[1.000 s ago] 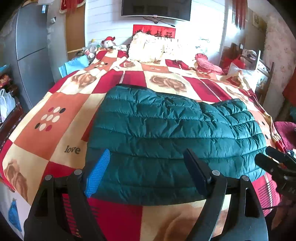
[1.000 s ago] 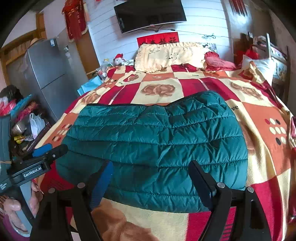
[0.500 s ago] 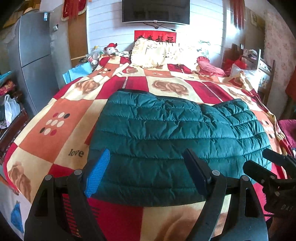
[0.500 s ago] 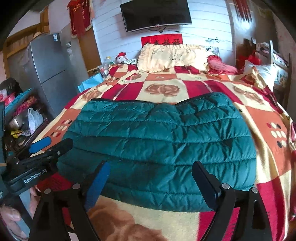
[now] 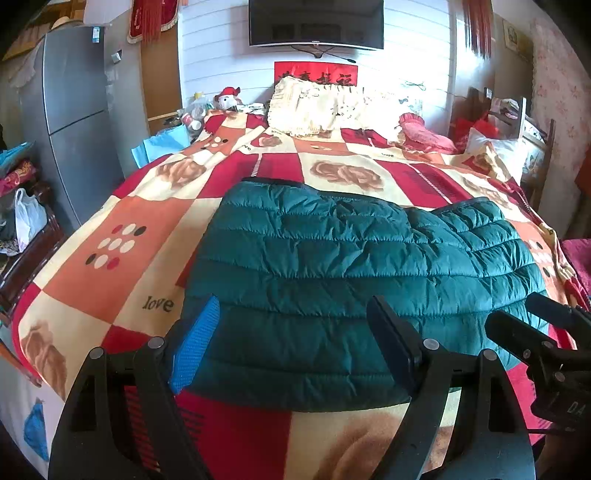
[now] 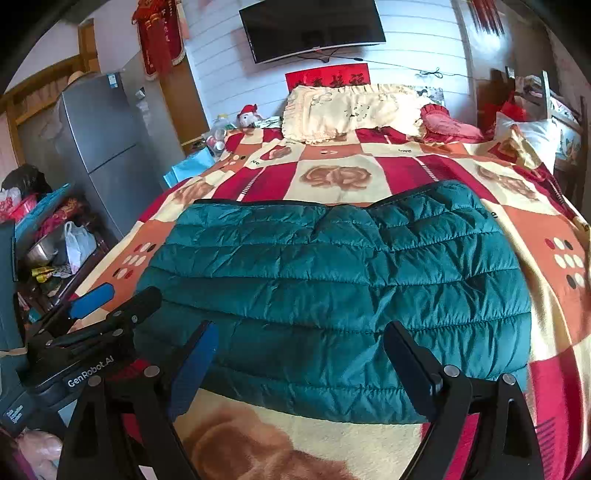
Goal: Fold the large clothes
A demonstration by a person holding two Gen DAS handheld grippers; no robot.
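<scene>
A teal quilted puffer jacket [image 5: 351,273] lies folded flat on the bed's red, orange and cream patchwork blanket [image 5: 110,266]. It also fills the middle of the right wrist view [image 6: 332,280]. My left gripper [image 5: 295,332] is open and empty, hovering just short of the jacket's near edge. My right gripper [image 6: 299,354] is open and empty, also just short of the near edge. The right gripper shows at the right edge of the left wrist view [image 5: 535,332], and the left gripper shows at the lower left of the right wrist view [image 6: 99,306].
Cream pillows [image 5: 325,107] and a red cushion [image 5: 424,136] lie at the head of the bed, under a wall TV [image 5: 316,22]. A grey fridge [image 5: 74,122] and cluttered shelves [image 6: 40,243] stand to the left. A chair with laundry [image 5: 517,136] stands at the right.
Both grippers have pulled back and risen slightly from the jacket, so more of the room shows. The jacket has not moved. Both stay open.
</scene>
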